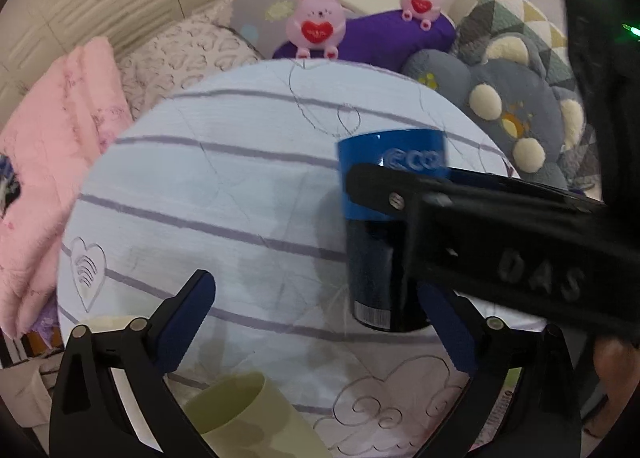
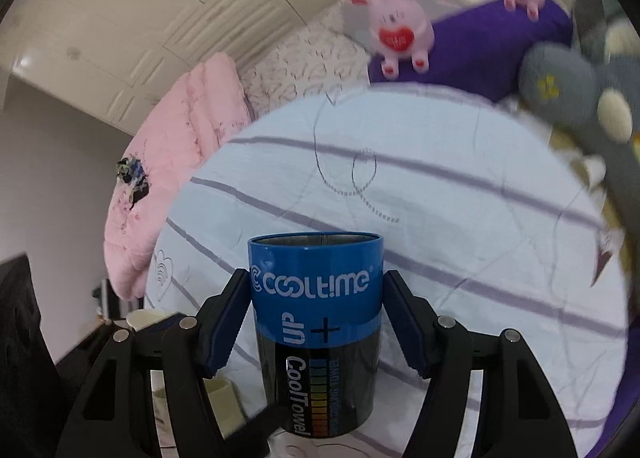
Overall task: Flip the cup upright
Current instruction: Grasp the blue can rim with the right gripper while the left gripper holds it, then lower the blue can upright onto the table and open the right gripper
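Right hand-held gripper (image 2: 316, 322) flanks the upright cup (image 2: 316, 334), fingers spread; left hand-held gripper (image 1: 320, 322) spread.

The cup (image 2: 316, 334) has a bright blue upper band with white lettering and a black lower body bearing a small rainbow-coloured scale. The bedspread (image 2: 460, 217) is pale blue-white with thin purple stripes and outlined hearts. Both claws, right claw (image 2: 314, 322) and left claw (image 1: 320, 322), are black with dark blue pads. A pale green cup (image 1: 240, 414) sits low. Pink rabbits (image 1: 316, 19) hold red hearts on a purple cushion (image 1: 384, 33); the folded blanket (image 1: 52, 145) is pink.
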